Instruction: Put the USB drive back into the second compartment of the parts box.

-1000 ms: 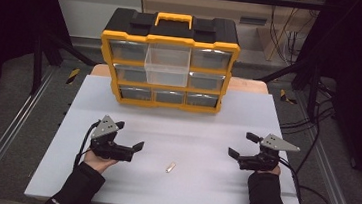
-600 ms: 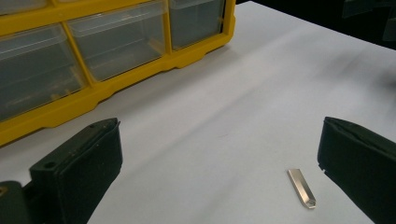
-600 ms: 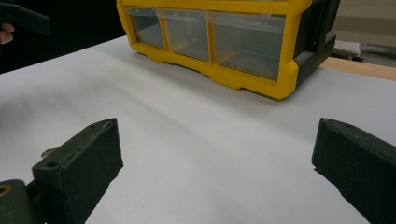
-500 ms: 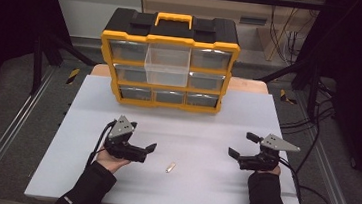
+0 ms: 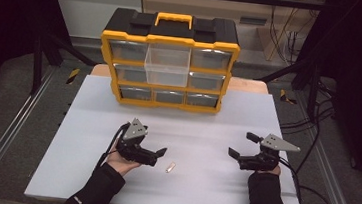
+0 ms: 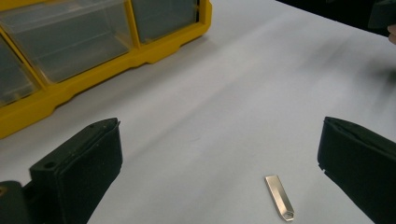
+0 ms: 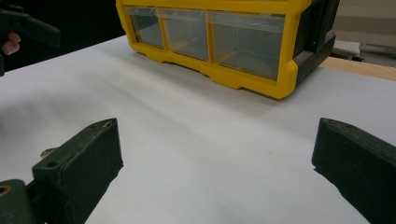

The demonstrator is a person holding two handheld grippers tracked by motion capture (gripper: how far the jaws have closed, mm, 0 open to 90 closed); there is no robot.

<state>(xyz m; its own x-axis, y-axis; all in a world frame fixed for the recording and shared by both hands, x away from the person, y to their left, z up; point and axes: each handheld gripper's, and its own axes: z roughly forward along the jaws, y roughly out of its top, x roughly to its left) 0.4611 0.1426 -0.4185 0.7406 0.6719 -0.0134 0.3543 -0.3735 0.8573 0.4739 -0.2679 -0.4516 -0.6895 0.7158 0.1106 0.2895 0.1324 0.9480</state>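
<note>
A small flat metal strip [image 5: 170, 167] lies on the white table [image 5: 207, 119], near its front middle. My left gripper [image 5: 157, 156] is open just left of the strip, jaws pointing right at it. In the left gripper view the strip [image 6: 279, 198] lies low between the wide-open jaws of the left gripper [image 6: 218, 140], nearer the right one and touching neither. My right gripper [image 5: 242, 144] stands open at the table's right, with nothing between its jaws. The right gripper view has the right gripper [image 7: 215, 130] over bare table.
A yellow and black drawer organizer [image 5: 168, 60] stands at the back middle of the table, with one clear drawer [image 5: 167, 65] pulled out in its upper middle. Its lower drawers [image 7: 224, 37] are shut. Cables [image 5: 311, 185] trail off the right edge.
My left gripper has moved right across the table, from the left side to just beside the metal strip. The right gripper and the strip have stayed put.
</note>
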